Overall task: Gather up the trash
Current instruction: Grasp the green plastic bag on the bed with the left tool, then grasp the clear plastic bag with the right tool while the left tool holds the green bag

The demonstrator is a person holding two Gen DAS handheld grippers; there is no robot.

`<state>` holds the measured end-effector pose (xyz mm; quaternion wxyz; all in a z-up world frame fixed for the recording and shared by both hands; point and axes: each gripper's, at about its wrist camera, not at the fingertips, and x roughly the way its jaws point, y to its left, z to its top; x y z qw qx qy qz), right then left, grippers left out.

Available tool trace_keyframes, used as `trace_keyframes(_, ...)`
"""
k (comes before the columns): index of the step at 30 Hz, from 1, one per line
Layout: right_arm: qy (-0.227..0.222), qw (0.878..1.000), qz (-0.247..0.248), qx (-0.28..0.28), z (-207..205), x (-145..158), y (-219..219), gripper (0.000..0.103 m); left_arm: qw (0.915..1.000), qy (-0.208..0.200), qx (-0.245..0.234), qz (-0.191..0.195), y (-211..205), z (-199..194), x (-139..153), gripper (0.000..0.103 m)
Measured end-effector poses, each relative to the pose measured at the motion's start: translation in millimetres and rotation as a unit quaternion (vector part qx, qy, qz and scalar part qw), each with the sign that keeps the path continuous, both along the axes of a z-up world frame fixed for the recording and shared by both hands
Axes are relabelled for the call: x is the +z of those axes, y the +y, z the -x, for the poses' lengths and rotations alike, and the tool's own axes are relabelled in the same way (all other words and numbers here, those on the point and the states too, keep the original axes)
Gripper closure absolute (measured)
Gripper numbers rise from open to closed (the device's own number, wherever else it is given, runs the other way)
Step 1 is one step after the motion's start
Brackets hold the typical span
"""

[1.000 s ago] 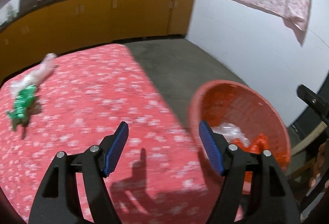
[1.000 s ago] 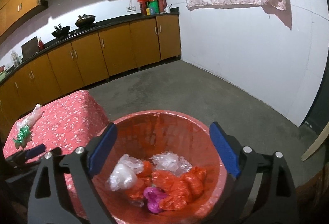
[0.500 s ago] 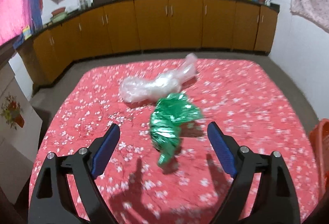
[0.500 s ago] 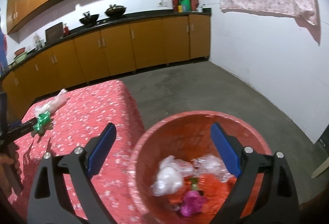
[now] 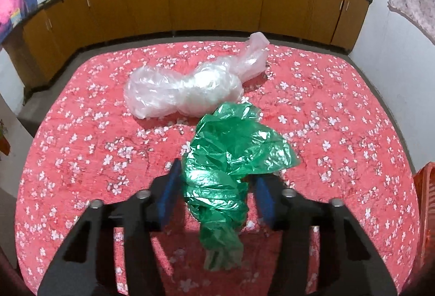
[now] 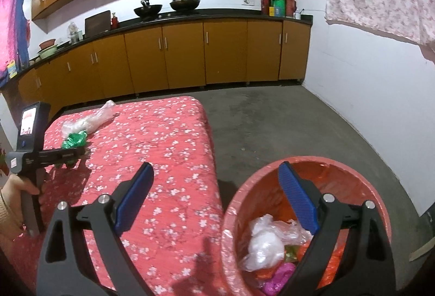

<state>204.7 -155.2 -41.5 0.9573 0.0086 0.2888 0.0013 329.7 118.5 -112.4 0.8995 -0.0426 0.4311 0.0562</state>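
Left tongs (image 5: 216, 195): closing around the twisted lower part of the green plastic bag (image 5: 231, 168); left pad at or nearly on the film, right pad with a slim gap; no firm pinch visible yet.
Right tongs (image 6: 214, 196): spread wide, holding nothing; one finger over the desk (image 6: 163, 149), the other over the red bin (image 6: 364, 179).
Green plastic bag: between the left tongs' pads, crumpled upper part bulging ahead of and above the tips, thin tail hanging back toward the handle; lying on the flowered red cloth.
Clear plastic bag (image 5: 190, 86): just beyond the green one, ahead of the left tongs, the two touching or nearly so; contact line not resolvable.
Red bin: below and right of the right tongs, well to the right of the left tongs; already holding clear, orange and pink scraps.
Step in hand: judged as pinching the green bag for carrying to the bin.
Risk, slip: slick film, springy crumple; pinch on loose folds only, bag sliding out on lifting.
Risk, drag: green folds catching the clear bag, pulling it along or off the desk edge.
Risk, cloth: tips set low, flowered cover pinched together with the bag.
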Motion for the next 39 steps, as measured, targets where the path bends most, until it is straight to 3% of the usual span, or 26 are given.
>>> trace_keyframes(3, 0.000, 1.000, 0.004, 0.012, -3, 1, 11, 0.012, 0.9999, -0.007, -0.007, 0.011, 5, 5, 2, 0.064)
trace_keyframes(10, 0.003, 0.999, 0.011, 0.045, -16, 0, 48, 0.012, 0.9990, -0.042, -0.002, 0.012, 28, 39, 19, 0.064)
trace_keyframes(20, 0.012, 0.993, -0.004, 0.120, -66, -9, 157, 0.013, 0.9949, -0.085, 0.051, -0.020, 98, 93, 38, 0.064)
trace_keyframes(26, 0.028, 0.990, -0.008, 0.141, -107, -21, 227, 0.021, 0.9911, -0.090, 0.098, 0.000, 142, 95, 35, 0.064)
trace_keyframes(31, 0.046, 0.989, -0.009, 0.138, -140, -30, 271, 0.025, 0.9892, -0.086, 0.118, 0.009, 159, 87, 27, 0.064)
trace_keyframes(39, 0.090, 0.992, -0.035, 0.084, -195, -51, 300, 0.025, 0.9869, -0.092, 0.132, 0.004, 168, 76, 26, 0.064)
